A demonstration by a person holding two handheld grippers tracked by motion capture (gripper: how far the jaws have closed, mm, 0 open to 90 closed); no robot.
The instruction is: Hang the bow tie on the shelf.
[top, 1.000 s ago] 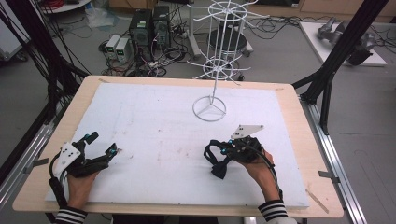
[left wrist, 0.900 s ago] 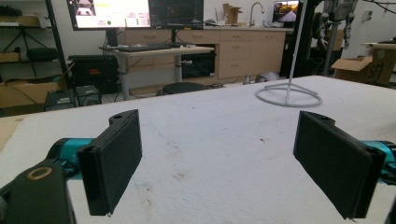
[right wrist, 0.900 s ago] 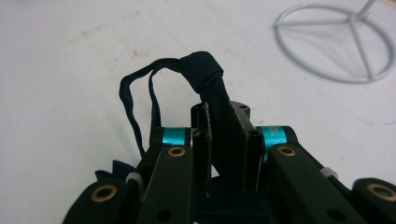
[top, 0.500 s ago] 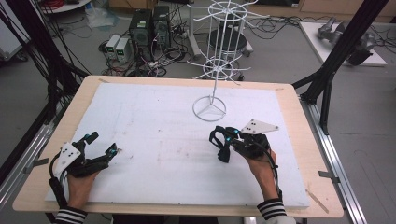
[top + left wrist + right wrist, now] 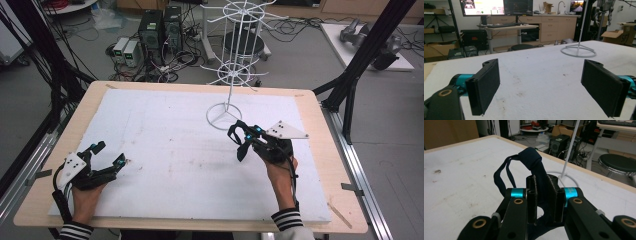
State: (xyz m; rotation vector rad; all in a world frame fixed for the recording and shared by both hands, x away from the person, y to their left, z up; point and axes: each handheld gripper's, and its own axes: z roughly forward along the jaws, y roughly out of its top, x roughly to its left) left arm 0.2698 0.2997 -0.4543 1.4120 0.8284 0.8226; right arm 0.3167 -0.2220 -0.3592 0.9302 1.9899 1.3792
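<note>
My right gripper (image 5: 244, 139) is shut on a dark navy cloth item with thin looped straps (image 5: 240, 146), held a little above the white board. In the right gripper view the cloth (image 5: 532, 158) rises bunched from between the closed jaws of the right gripper (image 5: 542, 181), with its straps drooping to the left. A white wire display rack (image 5: 236, 55) stands just beyond, its ring base (image 5: 223, 117) close to the gripper's tips. My left gripper (image 5: 109, 154) rests at the board's near left, open and holding nothing (image 5: 541, 82).
A white foam board (image 5: 170, 135) covers the wooden table (image 5: 315, 115). The rack's base (image 5: 578, 51) and thin pole (image 5: 571, 147) stand ahead. Computers, cables and a stool sit on the floor past the far edge. Black frame posts flank both sides of the table.
My right gripper has carried the dark cloth away from the person and slightly right, closer to the rack's base. The left gripper has stayed put.
</note>
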